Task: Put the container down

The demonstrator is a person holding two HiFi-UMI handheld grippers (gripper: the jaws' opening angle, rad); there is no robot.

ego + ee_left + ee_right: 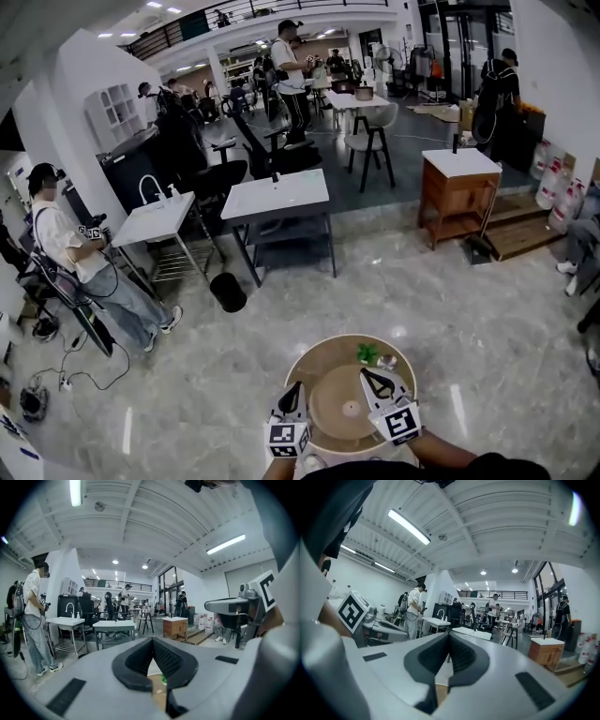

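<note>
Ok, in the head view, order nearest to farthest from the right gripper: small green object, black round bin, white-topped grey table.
1. Small green object, close ahead on the wooden tabletop.
2. Black round bin, floor, ahead-left.
3. White-topped grey table, beyond the bin.

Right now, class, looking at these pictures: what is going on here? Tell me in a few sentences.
A person holds a gripper in each hand above a small round wooden table. A round wooden container with a knob at its centre sits on the table, apparently already put down. The left gripper and the right gripper are both shut and hold nothing, and point out into the room. A small green item lies near the table's far edge.
</note>
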